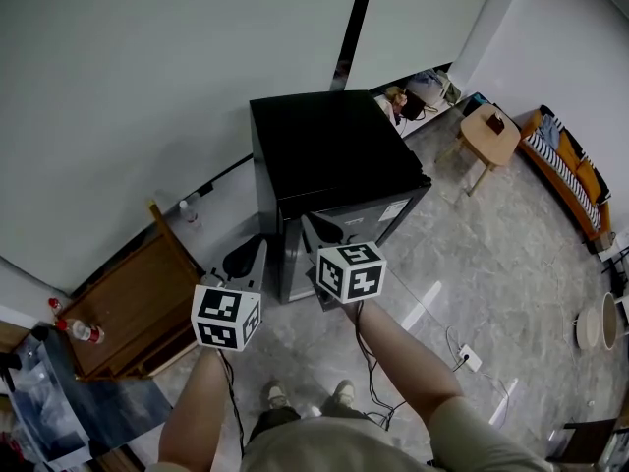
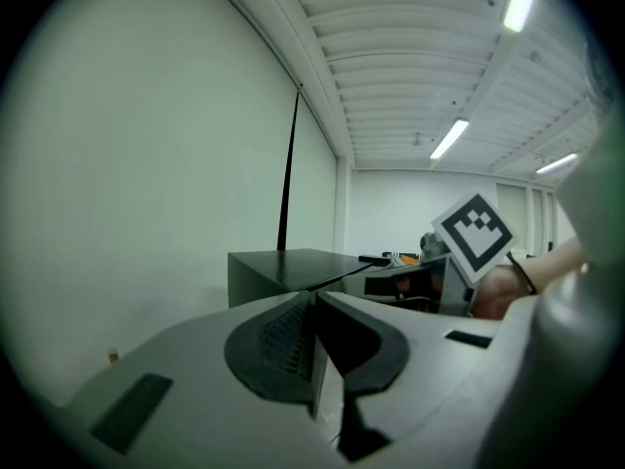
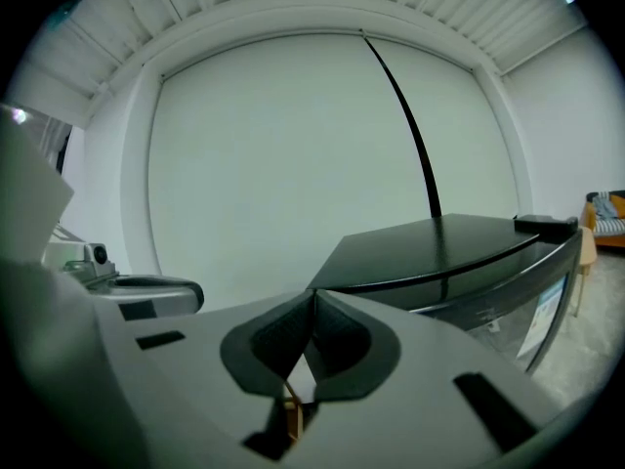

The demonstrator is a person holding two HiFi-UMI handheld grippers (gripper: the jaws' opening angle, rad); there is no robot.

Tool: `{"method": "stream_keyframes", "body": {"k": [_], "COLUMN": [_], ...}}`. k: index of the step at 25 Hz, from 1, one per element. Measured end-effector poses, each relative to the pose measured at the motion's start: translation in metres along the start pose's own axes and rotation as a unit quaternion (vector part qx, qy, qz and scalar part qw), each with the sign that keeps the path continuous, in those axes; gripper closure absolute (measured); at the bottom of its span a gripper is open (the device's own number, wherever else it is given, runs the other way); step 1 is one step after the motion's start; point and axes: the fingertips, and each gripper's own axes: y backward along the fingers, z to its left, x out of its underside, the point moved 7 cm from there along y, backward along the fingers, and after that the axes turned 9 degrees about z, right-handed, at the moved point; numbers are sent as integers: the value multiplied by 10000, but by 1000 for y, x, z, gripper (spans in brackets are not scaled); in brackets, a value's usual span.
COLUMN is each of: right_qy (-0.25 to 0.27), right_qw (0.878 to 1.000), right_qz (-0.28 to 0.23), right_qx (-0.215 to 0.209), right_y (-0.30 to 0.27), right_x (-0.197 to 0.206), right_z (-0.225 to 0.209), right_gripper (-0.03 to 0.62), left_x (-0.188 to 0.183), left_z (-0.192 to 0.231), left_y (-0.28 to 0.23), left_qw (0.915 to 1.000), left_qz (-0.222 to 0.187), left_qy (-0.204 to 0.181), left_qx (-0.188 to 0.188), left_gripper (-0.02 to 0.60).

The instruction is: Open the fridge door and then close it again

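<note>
My left tool is clenched on nothing, its pads pressed together, and it hangs at about 8 o'clock from the fridge, short of its left corner and touching nothing. The fridge stands on the floor against the wall, dead ahead at 12 o'clock, and its door faces me and looks flush with the cabinet. My right tool is also clenched and empty, with the door just off at its 2 o'clock. I judge the opening step is in hand and not yet started, though a door just closed would look the same. Next, the right tool must reach the door's free edge, part its pads or hook a tip behind the lip, then pull along the hinge's arc. I cannot tell which side the hinge is on.
</note>
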Motion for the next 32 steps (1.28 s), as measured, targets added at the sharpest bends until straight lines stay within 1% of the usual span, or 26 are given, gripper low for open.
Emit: {"method": "stream_keyframes", "body": {"k": [2,3,10,14,17,22,25,29,32], "right_qy": [118,195,580,662,766,923,932,923,892], "right_qw": [9999,9997,9965,9939,9913,9874,9859,9843,9832], "right_qz": [-91,-140,-594,-881,-1062,-1251,-1349,-1453,-1545], "right_qx": [-2,1,19,70,140,287,338,383,397], "right_y": [11,18,78,119,150,199,226,259,278], "right_x": [-7,-10,-42,-58,-67,-73,-71,-69,-64], "right_z": [2,3,11,11,9,5,1,-5,-9], "right_gripper": [595,595,595,595,595,595,595,595,595], "left_x": [-3,-6,-34,-54,-67,-84,-91,-99,-98], "left_z": [0,-1,-14,-29,-42,-63,-75,-97,-110], "left_y": [6,9,37,53,63,80,90,100,102], "left_qw": [9999,9999,9992,9973,9957,9932,9913,9897,9905], "left_qz": [-35,-54,-288,-430,-558,-783,-919,-1053,-1087], "left_qy": [124,109,-259,-571,-706,-846,-919,-955,-840], "left_qx": [26,8,-105,-178,-204,-174,-215,-145,-48], "left_gripper": [561,561,561,561,561,561,561,561,561]}}
